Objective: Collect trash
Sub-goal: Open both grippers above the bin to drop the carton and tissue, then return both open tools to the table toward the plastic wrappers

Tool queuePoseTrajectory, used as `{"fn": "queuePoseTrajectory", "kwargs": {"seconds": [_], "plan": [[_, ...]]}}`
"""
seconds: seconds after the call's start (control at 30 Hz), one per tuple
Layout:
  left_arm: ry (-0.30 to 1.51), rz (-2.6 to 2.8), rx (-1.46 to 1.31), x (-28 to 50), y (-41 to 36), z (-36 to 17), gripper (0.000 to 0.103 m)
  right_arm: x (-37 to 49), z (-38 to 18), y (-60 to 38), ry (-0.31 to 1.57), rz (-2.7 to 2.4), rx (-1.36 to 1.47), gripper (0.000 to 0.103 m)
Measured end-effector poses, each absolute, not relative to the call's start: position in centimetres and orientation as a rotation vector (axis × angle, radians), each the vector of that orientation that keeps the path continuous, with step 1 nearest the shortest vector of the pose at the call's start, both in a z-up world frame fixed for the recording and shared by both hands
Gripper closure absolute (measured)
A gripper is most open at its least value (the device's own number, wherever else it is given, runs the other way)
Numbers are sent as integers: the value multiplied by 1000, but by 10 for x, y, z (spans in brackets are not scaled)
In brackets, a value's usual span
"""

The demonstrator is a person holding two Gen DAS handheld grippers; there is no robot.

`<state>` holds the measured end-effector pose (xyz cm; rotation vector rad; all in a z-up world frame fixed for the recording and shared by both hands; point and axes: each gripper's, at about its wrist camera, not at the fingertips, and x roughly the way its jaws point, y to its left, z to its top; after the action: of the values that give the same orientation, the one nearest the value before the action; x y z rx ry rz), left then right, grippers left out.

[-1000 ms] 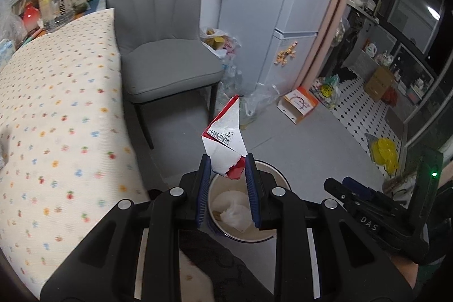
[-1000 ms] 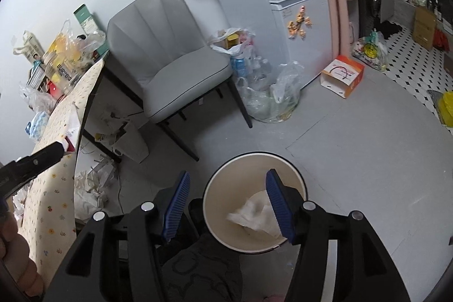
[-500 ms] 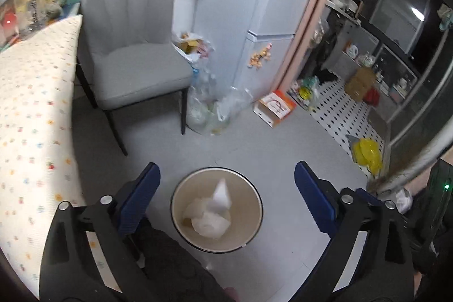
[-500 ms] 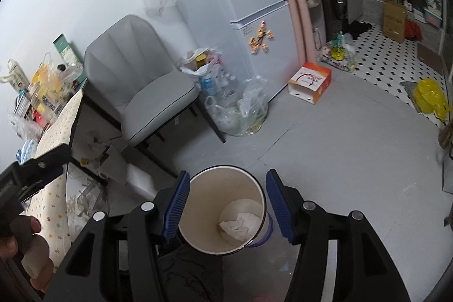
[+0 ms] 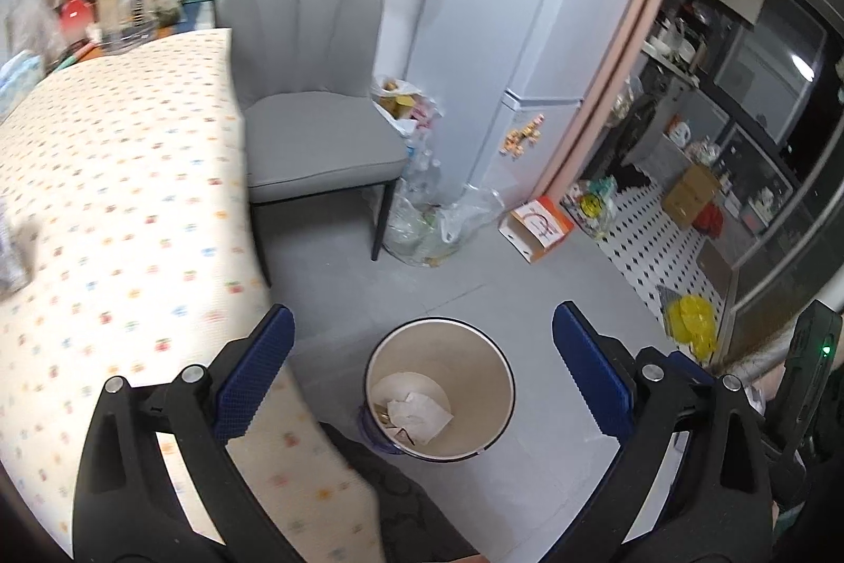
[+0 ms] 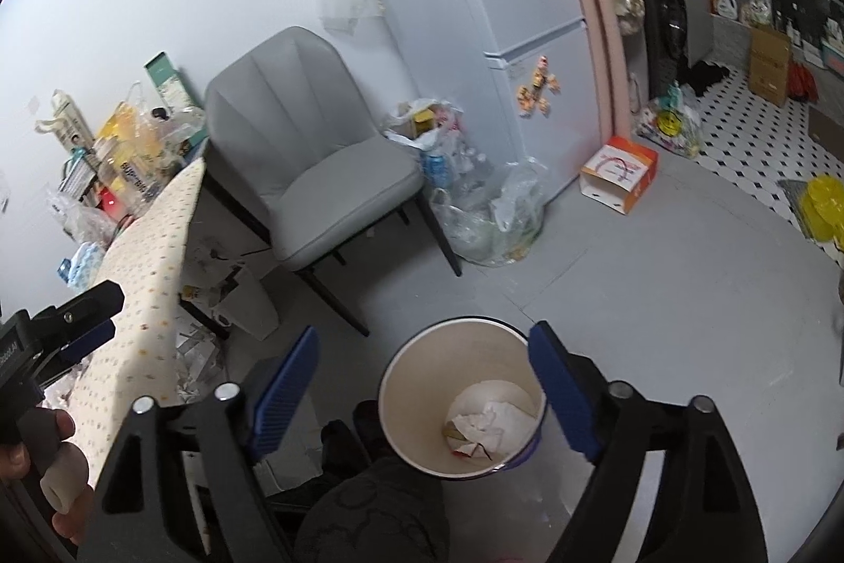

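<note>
Crumpled white paper trash with a bit of red in it sits at the bottom of the round cream-coloured waste bin on the grey floor. Left gripper has its blue-padded jaws spread wide with nothing between them, hanging above the bin next to the cherry-print tablecloth. Right gripper has just been opening too, jaws apart and empty, with the bin showing between them. Grey upholstered chair sits behind, clear plastic bags just beside it.
</note>
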<state>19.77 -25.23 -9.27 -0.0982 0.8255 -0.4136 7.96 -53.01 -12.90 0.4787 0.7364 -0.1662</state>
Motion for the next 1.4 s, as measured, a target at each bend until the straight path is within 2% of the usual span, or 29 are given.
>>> {"fn": "queuePoseTrajectory", "kwargs": {"seconds": [0.23,0.8,1.4], "plan": [[780,-359,-154,186,-202,-76,6,90,-106,-491,714,-107,442,7],[695,-206,-295,150,-69,-62,6,104,-64,-374,710,44,311,8],[685,-45,-401,116,35,-79,6,111,-43,-276,729,195,172,8]]}}
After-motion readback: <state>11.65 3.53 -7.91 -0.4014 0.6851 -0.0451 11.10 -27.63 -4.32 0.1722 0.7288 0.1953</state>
